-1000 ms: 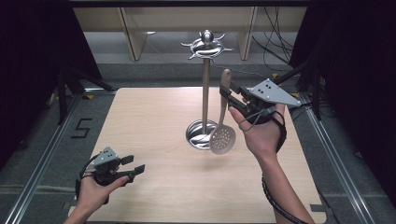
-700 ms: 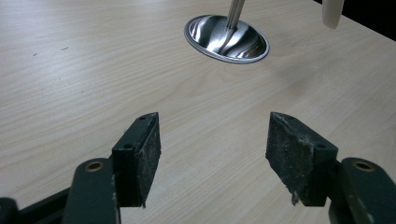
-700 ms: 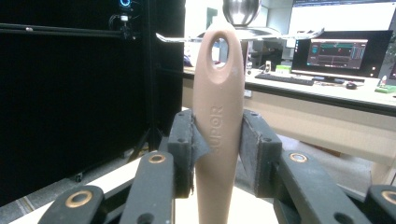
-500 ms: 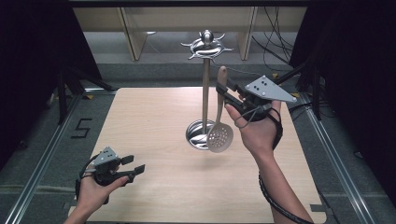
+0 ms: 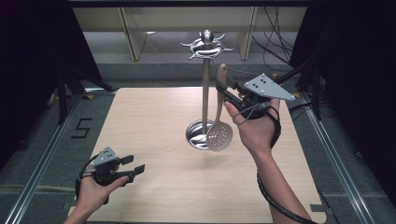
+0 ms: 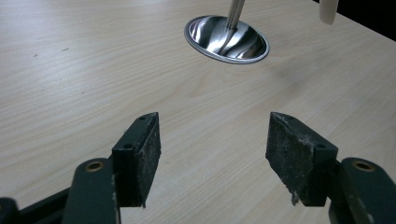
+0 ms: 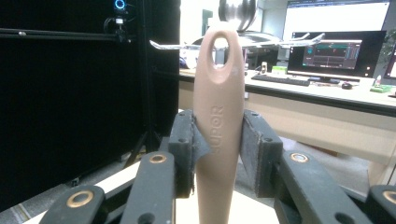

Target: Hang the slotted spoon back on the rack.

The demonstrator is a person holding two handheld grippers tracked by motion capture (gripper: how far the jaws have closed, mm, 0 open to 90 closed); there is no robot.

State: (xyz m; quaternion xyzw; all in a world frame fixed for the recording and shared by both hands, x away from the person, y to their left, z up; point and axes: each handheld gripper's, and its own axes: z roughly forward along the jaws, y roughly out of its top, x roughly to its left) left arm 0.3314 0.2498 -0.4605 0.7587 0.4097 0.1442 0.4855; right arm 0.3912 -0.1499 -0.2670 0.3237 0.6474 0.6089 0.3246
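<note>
- Pale wood forms the table (image 5: pixel 154 140) in the high view; a polished metal utensil stand (image 5: pixel 205 88) rises from a round base (image 5: pixel 198 135) right of the frame's centre, its pole ending in a crown of curved hooks (image 5: pixel 206 45) near the upper centre.
- High view, right of centre: the right gripper (image 5: pixel 227 91), raised off the table in the person's right hand (image 5: pixel 256 128), is clamped on the beige handle of a slotted spoon (image 5: pixel 219 135). The spoon hangs nearly upright just right of the pole, its perforated bowl low, overlapping the base's right edge in the frame; whether bowl and base touch cannot be told. The handle tip stands below and right of the hooks.
- High view, lower left: the left gripper (image 5: pixel 134 164), held in the left hand (image 5: pixel 93 191) low over the table, has its jaws apart with nothing between them, well apart from the stand.
- Left gripper view: two black jaws stand wide apart at the bottom, bare wood between them. The stand's base (image 6: pixel 226 39) with the foot of its pole lies at upper centre; a pale edge of the spoon (image 6: pixel 328 11) enters at the upper right corner.
- Right gripper view: both jaws press the beige handle (image 7: pixel 218 116) at centre; it rises upright, lettered along its length, with an oval hanging hole near the top. Metal hooks (image 7: pixel 173 45) cross behind the hole. Monitors on a desk (image 7: pixel 336 51) fill the upper right.
</note>
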